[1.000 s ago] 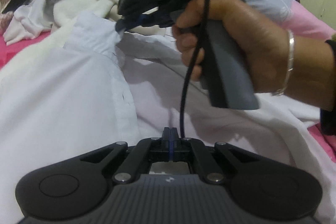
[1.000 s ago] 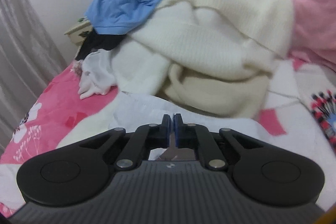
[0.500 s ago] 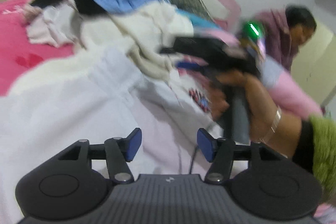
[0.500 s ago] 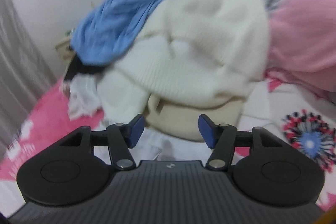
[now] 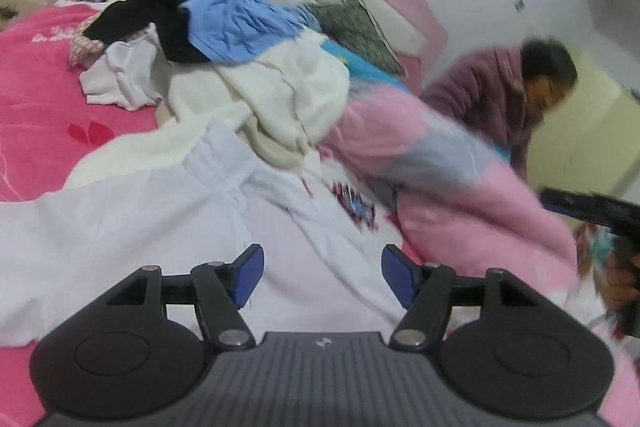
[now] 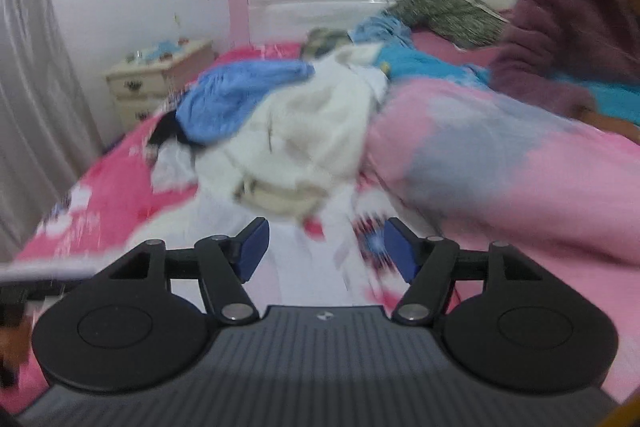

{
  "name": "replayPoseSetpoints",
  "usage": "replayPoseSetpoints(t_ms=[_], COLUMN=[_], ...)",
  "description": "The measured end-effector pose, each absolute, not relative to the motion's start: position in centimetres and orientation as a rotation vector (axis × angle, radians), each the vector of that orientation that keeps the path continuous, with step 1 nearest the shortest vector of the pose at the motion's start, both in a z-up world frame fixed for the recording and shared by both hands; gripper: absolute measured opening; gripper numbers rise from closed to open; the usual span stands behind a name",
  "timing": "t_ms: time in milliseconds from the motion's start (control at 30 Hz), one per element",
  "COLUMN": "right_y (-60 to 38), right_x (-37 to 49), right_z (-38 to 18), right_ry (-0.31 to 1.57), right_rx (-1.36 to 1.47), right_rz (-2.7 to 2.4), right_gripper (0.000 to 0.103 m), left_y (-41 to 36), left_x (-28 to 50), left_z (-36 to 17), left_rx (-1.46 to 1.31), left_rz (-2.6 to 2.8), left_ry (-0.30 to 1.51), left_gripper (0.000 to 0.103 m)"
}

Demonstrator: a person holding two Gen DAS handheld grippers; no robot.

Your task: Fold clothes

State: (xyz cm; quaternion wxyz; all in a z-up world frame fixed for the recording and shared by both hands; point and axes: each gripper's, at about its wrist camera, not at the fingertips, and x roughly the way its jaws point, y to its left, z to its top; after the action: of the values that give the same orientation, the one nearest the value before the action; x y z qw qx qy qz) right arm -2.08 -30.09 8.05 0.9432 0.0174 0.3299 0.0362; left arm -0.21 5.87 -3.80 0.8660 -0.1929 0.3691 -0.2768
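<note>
Both views look over a bed of clothes. Left wrist view: the left gripper (image 5: 322,275) has just been opening, its jaws wide with nothing between them; the white shirt (image 5: 120,223) lies spread just below and ahead, a cream sweater (image 5: 288,99) farther ahead. Right wrist view, blurred: the right gripper (image 6: 326,249), also just opening, stands wide and empty above the shirt (image 6: 296,267), with the heaped clothes (image 6: 304,131) beyond.

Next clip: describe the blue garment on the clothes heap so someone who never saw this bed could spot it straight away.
Start at the pink headboard, then drop to the heap of clothes piled on the pink bedspread in front of it. The blue garment is draped over the top of the heap, above a cream knit sweater and beside a black garment. It is the only crumpled mid-blue piece there.
</note>
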Motion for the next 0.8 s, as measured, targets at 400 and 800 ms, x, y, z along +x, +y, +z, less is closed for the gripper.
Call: replayPoseSetpoints(t_ms=[400,800], right_y=[-43.0,-48.5], right_x=[-23.0,-26.9], right_z=[-8.5,-16.6], right_ry=[0.921,0.878], right_rx=[0.464,0.762], right_rz=[-0.486,-0.659], right_gripper=[0.062,0.056], left_y=[-2.1,-8.0], left_x=[-8.7,-11.7], left_z=[-9.0,-12.5], left_rx=[-0.090,0.095], left_rz=[-0.782,-0.890], left_ry=[1.020,1.034], left_gripper=[0.066,0.057])
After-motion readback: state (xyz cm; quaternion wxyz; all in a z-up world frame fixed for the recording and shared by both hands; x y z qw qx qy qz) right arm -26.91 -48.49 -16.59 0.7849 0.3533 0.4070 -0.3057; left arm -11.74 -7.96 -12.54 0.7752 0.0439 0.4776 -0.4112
